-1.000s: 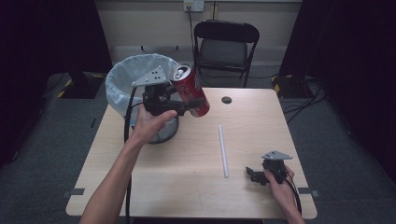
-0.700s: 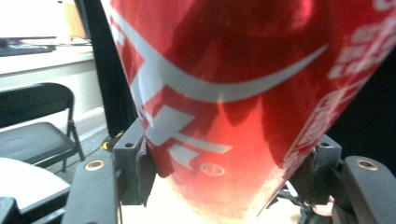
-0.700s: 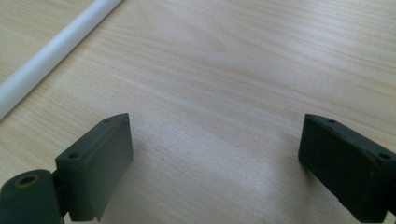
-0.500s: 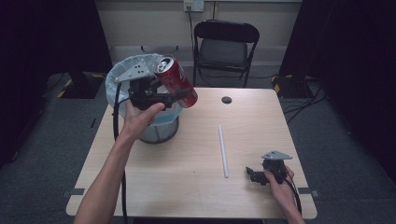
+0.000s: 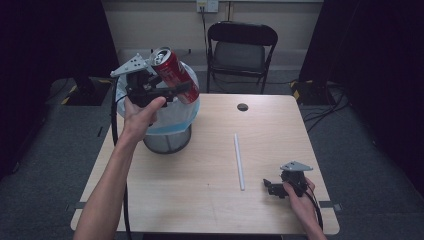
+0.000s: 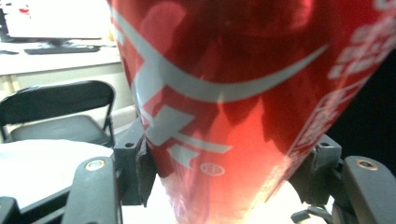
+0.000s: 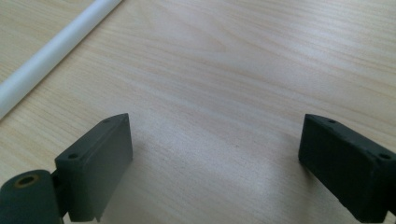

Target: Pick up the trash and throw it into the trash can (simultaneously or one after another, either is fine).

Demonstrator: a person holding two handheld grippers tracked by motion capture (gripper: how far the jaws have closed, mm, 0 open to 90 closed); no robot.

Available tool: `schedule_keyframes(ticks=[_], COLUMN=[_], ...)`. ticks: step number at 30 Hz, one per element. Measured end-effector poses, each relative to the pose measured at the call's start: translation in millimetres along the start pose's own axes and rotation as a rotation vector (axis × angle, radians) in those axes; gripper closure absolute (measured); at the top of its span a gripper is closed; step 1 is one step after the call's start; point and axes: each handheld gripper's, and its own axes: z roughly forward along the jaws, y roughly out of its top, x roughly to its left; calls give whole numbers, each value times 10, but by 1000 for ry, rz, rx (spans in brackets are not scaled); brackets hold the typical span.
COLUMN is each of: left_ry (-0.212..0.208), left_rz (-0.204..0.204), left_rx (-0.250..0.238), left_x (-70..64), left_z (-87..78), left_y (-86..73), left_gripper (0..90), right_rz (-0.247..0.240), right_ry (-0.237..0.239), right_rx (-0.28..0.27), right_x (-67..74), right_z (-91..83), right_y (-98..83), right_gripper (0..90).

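Left gripper (image 5: 175,90) has its fingers clamped on the red can (image 5: 174,75) (tilted), bin (image 5: 167,122) below; right gripper (image 5: 272,188) fingers apart, empty, on the bench (image 5: 200,190).

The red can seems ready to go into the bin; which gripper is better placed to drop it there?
Left. The left gripper already clamps the red can above the bin; the right gripper rests open, far away on the table.
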Motion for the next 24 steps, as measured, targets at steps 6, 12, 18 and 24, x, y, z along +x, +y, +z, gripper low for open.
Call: schedule_keyframes(ticks=[6,12,18,24], left_ry=[58,86,137,200], left_rz=[-12,-33,-21,-14], left_rx=[11,-11,-1,28], left_x=[181,306,388,493], left_z=[-80,-171,-214,-236], left_y=[-19,21,40,6], left_gripper=[354,355,355,349], right_rz=[0,1,0,0], right_ry=[0,0,0,0], right_rx=[0,0,0,0], right_x=[0,0,0,0], right_z=[0,0,0,0], right_y=[0,0,0,0], right_gripper=[91,91,91,91])
